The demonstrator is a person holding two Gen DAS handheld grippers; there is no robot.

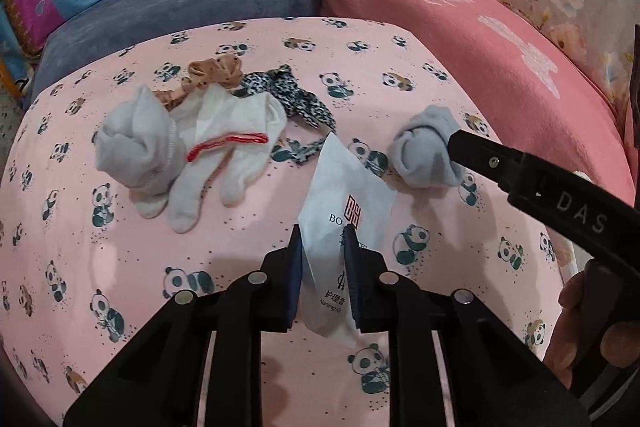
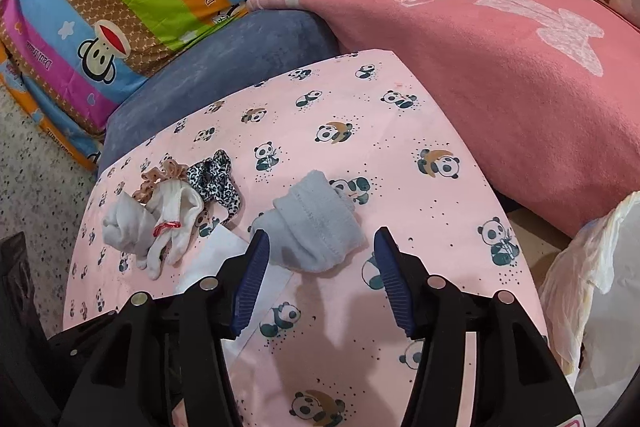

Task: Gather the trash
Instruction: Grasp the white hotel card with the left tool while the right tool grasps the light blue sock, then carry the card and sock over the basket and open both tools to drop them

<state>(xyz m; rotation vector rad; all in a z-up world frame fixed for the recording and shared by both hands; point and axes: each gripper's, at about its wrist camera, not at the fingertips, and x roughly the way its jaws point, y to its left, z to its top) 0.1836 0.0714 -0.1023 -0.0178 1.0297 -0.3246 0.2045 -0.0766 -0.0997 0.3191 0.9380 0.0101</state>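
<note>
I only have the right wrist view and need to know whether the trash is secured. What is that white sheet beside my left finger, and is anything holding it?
Observer: The left hand-held gripper is shut on it; it is a white packet.
Operator: Is it paper or cloth?
Observer: It is a flat printed sachet with a red logo and the words "Nursing Kit".
Operator: How does my gripper look from the left wrist view?
Observer: Your right hand-held gripper is open, and one of its fingers reaches the edge of the grey sock.
</note>
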